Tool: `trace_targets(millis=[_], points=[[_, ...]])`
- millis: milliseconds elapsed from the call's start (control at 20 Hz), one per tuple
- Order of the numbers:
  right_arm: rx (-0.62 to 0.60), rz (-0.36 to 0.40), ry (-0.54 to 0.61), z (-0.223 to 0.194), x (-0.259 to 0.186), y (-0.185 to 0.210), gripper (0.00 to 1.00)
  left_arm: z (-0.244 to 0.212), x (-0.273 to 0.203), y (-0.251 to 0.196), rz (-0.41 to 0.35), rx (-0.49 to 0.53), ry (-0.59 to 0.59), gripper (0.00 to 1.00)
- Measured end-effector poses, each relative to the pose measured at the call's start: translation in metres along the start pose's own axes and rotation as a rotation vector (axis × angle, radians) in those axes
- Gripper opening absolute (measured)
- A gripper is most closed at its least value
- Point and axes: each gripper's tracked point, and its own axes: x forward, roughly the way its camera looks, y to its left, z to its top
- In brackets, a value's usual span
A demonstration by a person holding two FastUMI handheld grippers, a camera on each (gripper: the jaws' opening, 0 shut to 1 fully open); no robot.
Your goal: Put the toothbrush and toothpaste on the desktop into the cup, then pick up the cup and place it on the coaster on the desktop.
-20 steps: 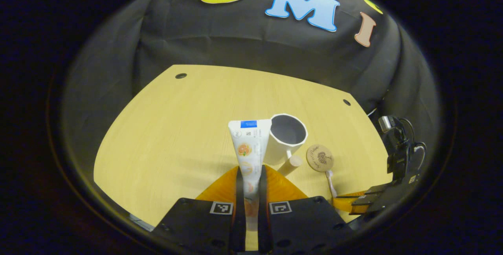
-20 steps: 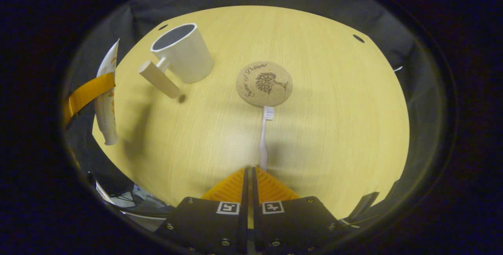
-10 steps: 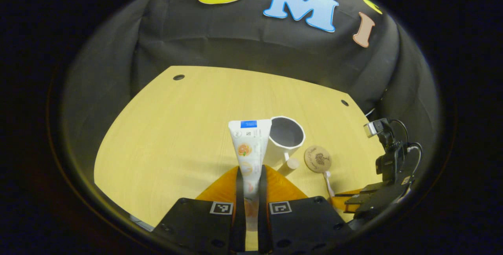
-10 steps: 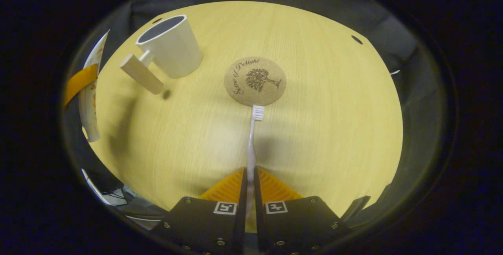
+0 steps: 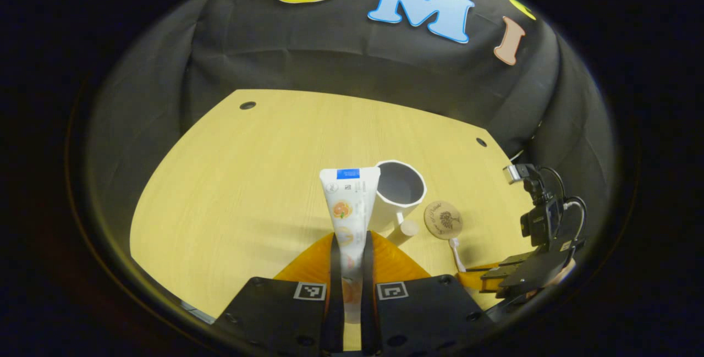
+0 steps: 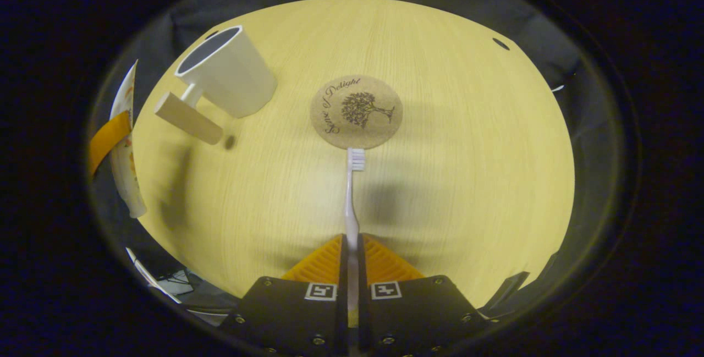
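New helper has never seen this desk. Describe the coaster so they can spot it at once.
On the yellow wooden desktop, look beside the white cup with the peg handle. The coaster lies flat just beyond the toothbrush bristles: the one round cork disc, printed with a dark tree.

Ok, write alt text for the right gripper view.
The right gripper is shut on a white toothbrush, whose bristles point at a round cork coaster on a wooden desktop. A white cup with a wooden handle stands upper left.
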Motion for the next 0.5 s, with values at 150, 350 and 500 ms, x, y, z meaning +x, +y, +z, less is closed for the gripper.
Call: trace_targets(millis=[150,350,500], points=[[0.005,0.004,-0.038,0.010,0.002,-0.004,0.05,0.006,0.003,-0.003,-0.010,-0.003,-0.013,0.19],[0.047,0.052,-0.112,0.030,-0.021,-0.001,0.05,0.024,0.004,-0.012,-0.038,-0.007,-0.055,0.19],[0.081,0.097,-0.181,0.055,-0.044,0.006,0.05,0.051,0.006,-0.022,-0.082,-0.017,-0.136,0.19]])
